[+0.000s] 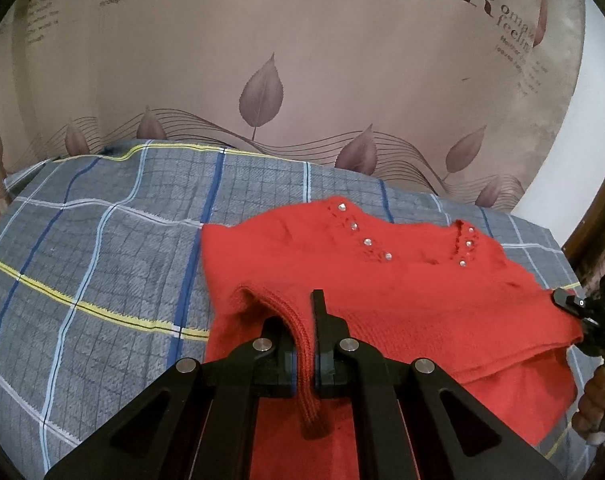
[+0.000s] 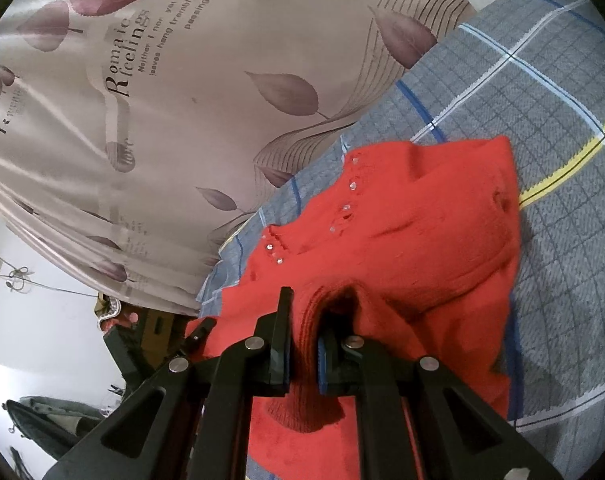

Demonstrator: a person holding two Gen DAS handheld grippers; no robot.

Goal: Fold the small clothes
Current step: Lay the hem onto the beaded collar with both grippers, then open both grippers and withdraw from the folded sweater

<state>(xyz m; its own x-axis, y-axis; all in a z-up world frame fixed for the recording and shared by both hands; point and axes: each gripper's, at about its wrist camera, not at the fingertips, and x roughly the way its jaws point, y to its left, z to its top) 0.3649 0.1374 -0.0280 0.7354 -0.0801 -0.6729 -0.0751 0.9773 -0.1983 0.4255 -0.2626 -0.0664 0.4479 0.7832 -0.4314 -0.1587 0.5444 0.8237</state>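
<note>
1. Two black hand-held grippers sit nearest the lenses, each built of flat angular plates joined by round silver pins. The left gripper (image 1: 304, 334) is clamped tight on a ribbed knit edge of the red sweater (image 1: 402, 292); the right gripper (image 2: 304, 336) is likewise pinched on a thick bunched fold of ribbed hem.
2. In the left wrist view the right gripper (image 1: 582, 312) shows at 3 o'clock, touching the sweater's far corner, with part of a hand (image 1: 596, 408) below it.
3. Just past the jaws the sweater is a soft, fuzzy red knit, folded over itself so one layer lies on another. Its edges are ribbed and rounded.
4. Farther along, toward 12 o'clock in the left wrist view, two short rows of small shiny studs (image 1: 366, 242) run beside lacy openwork holes in the knit.
5. Under the garment lies a grey fleece blanket (image 1: 102, 260), its pile pressed into small squares and crossed by blue, white and yellow stripes. The sweater rests on its right half in the left wrist view.
6. Behind the blanket hangs a smooth, satiny mauve curtain (image 1: 302, 60) printed with brown leaves, wavy lines and lettering.
7. At 8 o'clock in the right wrist view a white wall (image 2: 42, 320) and dim clutter appear.
</note>
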